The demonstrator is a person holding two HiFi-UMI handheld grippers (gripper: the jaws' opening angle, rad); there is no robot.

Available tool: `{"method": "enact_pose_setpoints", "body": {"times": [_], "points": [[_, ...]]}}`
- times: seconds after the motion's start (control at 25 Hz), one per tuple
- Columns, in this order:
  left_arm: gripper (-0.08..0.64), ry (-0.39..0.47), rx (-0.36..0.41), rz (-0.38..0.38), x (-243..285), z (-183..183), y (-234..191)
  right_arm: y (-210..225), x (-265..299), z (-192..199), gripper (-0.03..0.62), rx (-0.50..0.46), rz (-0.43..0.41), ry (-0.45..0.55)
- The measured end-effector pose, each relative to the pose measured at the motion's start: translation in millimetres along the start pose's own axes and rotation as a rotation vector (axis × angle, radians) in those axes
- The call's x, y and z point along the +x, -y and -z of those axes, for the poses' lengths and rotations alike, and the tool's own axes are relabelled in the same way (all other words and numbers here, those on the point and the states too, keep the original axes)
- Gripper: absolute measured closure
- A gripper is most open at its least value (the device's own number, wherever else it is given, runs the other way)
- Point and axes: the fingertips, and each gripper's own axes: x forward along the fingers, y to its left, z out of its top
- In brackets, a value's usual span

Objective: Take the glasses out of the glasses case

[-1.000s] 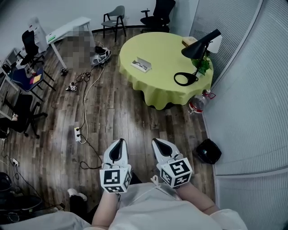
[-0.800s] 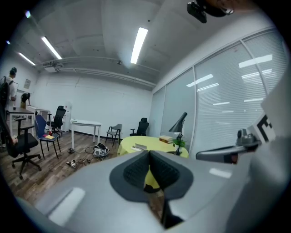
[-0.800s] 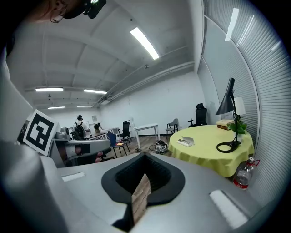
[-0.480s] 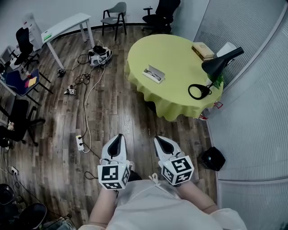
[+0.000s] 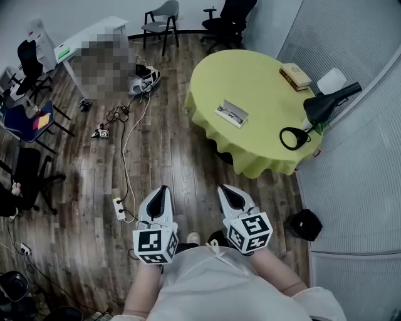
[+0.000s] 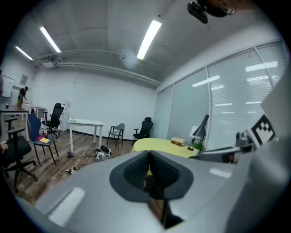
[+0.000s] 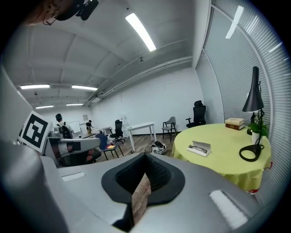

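An open white glasses case [image 5: 231, 113] with dark glasses inside lies on the round yellow-green table [image 5: 263, 88], far ahead of both grippers. The right gripper view has the same case [image 7: 198, 148] near that table's [image 7: 227, 157] left side. My left gripper [image 5: 161, 191] and right gripper [image 5: 223, 189] hang side by side over the wooden floor, close to my body. Both are shut, with nothing between the jaws. Seen from the left gripper [image 6: 149, 159], only a strip of the table [image 6: 157, 144] shows. The right gripper [image 7: 145, 163] points toward the table.
A black desk lamp [image 5: 316, 113], stacked books [image 5: 294, 76] and a white object [image 5: 331, 81] occupy the table's far side. A power strip [image 5: 119, 207] and cables [image 5: 128, 125] lie on the floor. A black bag [image 5: 306, 224] sits by the blinds. Chairs [image 5: 164, 15] stand beyond.
The table and case have slid right and lower in the head view, nearer to me. Both grippers stay shut and keep their place in front of my body.
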Motion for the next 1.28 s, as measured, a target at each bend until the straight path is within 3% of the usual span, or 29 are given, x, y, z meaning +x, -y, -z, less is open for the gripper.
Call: {"method": "enact_pose_setpoints", "body": {"times": [0.4,0.68,1.0,1.28], "points": [[0.552,-0.043,-0.048,-0.031,72,5,-49,35,87,-12,0.592,0.013,0.008,-0.044],[0.552,-0.045,-0.026,-0.043,176,-22,-69,97,170,-53,0.592,0.026,0.0,-0.02],[0.552,-0.077,0.002,-0.008,334,-51,-65,201,266,-107,0.592,0.047,0.019,-0.002],[0.552,-0.082,0.02,0.11,451,-66,-34,297,309,-129,0.592,0.086,0.117,0.018]]}}
